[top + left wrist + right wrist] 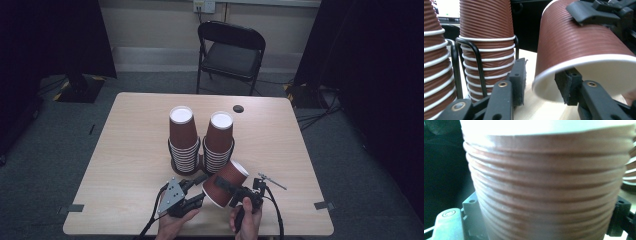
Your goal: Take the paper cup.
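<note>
Two upside-down stacks of brown ribbed paper cups, the left stack (182,135) and the right stack (220,137), stand in black wire holders (477,65) at mid-table. In front of them my right gripper (227,187) is shut on a single brown cup (236,174), held tilted above the table with its white-rimmed mouth toward the lower left. That cup (546,182) sits between the right gripper's jaws. My left gripper (544,75) straddles the cup's rim (579,37): one jaw is inside the mouth, the other outside with a small gap, so it is open.
The wooden table (125,150) has bare room left and right of the stacks. A small dark round spot (238,108) lies near the far edge. A black folding chair (230,50) stands behind the table. Cables trail off the near edge.
</note>
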{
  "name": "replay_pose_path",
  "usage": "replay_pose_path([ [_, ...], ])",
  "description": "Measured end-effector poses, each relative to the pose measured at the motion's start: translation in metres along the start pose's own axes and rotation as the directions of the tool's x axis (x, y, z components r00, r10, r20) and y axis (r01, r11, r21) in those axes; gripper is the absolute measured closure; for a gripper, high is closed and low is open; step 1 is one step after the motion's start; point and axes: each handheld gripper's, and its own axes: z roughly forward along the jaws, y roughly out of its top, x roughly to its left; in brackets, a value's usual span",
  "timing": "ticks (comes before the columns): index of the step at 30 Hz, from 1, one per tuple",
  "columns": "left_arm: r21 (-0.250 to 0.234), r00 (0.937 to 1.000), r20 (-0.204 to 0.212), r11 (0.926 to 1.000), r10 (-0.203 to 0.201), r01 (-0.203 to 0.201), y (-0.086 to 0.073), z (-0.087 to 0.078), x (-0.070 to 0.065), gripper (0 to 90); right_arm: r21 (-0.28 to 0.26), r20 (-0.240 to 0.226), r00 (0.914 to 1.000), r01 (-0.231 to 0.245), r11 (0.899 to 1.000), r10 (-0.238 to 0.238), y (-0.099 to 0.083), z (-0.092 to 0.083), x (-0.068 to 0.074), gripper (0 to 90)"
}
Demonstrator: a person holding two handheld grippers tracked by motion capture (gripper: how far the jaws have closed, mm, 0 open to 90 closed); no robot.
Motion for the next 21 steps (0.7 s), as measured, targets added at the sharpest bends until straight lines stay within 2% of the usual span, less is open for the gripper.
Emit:
replay_pose_path([
  [3,-0.013,0.9999,-0.004,0.9999,-0.009,0.009,0.001,0.004,-0.002,63.8,0.006,-0.009,0.9999,-0.008,1.000,0.008,-0.001,0.002,0.001,14.8],
  [7,-0.019,0.9999,-0.011,0.9998,0.010,-0.010,0.002,0.006,-0.005,66.9,0.030,-0.012,0.9998,-0.014,0.999,0.014,-0.003,0.005,0.004,14.8],
  [10,-0.022,0.9997,-0.022,0.9997,0.013,-0.013,0.002,0.007,-0.004,72.0,0.046,-0.021,0.9997,-0.015,0.999,0.016,-0.004,0.008,0.004,14.8],
  [13,-0.020,0.9990,-0.038,0.9995,0.023,-0.023,0.002,0.005,-0.004,81.5,0.054,-0.030,0.9995,-0.007,0.999,0.009,-0.005,0.009,0.005,14.2],
  [21,-0.015,0.9993,-0.034,0.9998,0.013,-0.014,0.002,0.001,-0.001,84.9,0.044,-0.025,0.9997,0.004,0.999,-0.003,-0.004,0.012,0.007,13.0],
])
